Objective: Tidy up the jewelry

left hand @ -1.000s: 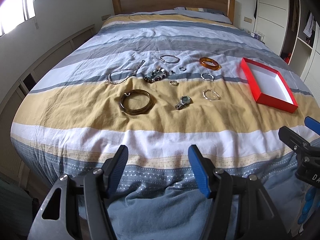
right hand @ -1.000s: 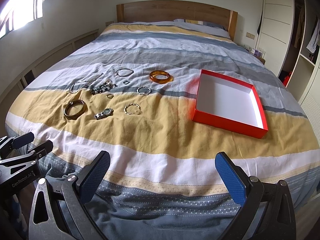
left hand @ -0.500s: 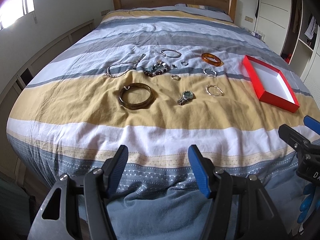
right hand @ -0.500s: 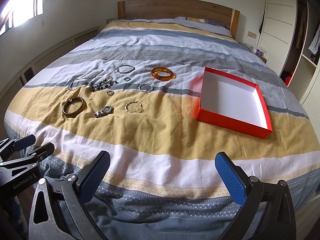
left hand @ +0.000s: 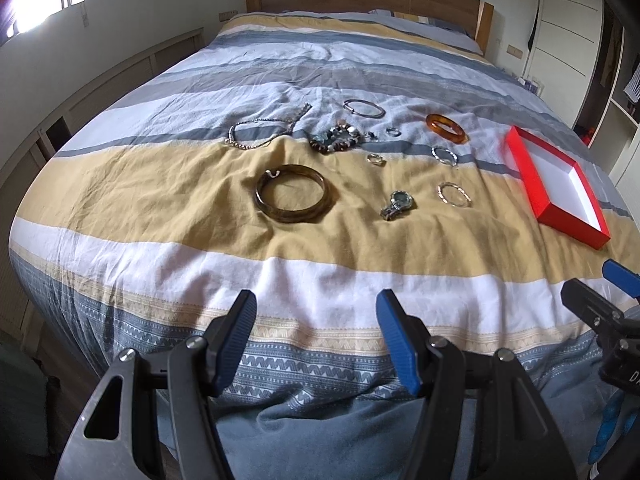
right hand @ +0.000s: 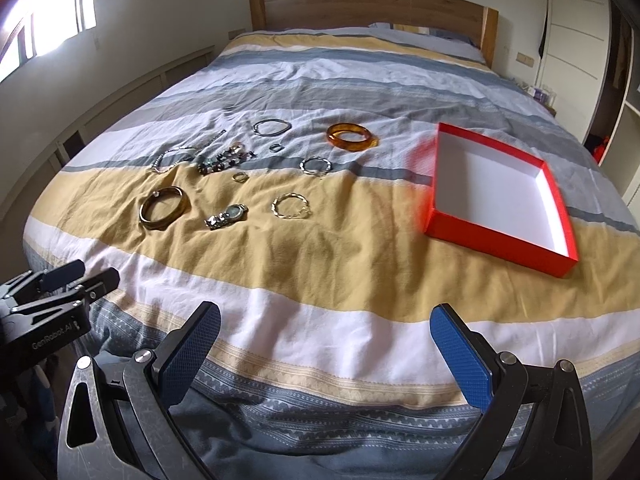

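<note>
Jewelry lies spread on a striped bed: a dark brown bangle (left hand: pixel 295 199) (right hand: pixel 164 208), a watch (left hand: pixel 397 204) (right hand: pixel 227 215), an amber bangle (left hand: pixel 446 128) (right hand: pixel 352 137), a beaded bracelet (left hand: pixel 336 141), a chain necklace (left hand: pixel 260 132), several thin silver and gold rings and bracelets (right hand: pixel 291 206). An empty red box (left hand: pixel 556 186) (right hand: pixel 498 196) with a white inside sits to the right of them. My left gripper (left hand: pixel 316 318) and right gripper (right hand: pixel 326 330) are open and empty, over the foot of the bed, well short of the jewelry.
A wooden headboard (right hand: pixel 370 10) and pillows stand at the far end. White wardrobes (right hand: pixel 580 32) and open shelves line the right wall. A low ledge (left hand: pixel 120 76) runs along the left wall under a bright window.
Both grippers have moved forward and a little up over the foot of the bed, so the jewelry and box look closer. Nothing on the bed has moved.
</note>
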{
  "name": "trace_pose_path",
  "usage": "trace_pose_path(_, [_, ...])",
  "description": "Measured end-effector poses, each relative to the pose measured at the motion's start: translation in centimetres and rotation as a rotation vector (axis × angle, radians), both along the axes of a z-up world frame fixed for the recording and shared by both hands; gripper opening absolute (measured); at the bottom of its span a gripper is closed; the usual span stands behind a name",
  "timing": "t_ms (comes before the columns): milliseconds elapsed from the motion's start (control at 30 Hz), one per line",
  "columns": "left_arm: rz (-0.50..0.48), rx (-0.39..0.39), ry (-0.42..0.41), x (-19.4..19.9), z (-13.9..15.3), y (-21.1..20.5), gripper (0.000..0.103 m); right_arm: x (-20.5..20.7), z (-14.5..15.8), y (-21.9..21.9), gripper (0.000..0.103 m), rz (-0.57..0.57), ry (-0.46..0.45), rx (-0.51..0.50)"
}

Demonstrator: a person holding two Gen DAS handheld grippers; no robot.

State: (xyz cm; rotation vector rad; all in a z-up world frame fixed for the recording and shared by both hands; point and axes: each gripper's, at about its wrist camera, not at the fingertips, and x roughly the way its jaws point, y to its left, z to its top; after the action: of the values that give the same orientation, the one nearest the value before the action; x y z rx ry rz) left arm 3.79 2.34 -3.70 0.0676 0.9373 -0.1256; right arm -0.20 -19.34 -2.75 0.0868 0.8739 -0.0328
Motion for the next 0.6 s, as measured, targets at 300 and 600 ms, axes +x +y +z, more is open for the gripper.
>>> trace_pose_path(300, [-0.059,-0.011,0.005,0.9,-0.5,-0.6,0.06,1.6,-0.6,-0.3,0.091,0.029,0.01,0.057])
trace_pose_path(600, [-0.134,-0.024,-0.002,2.2,-0.8,-2.1,0.059,3.3,-1.8,-1.1,0.077,0.072,0.037,0.091])
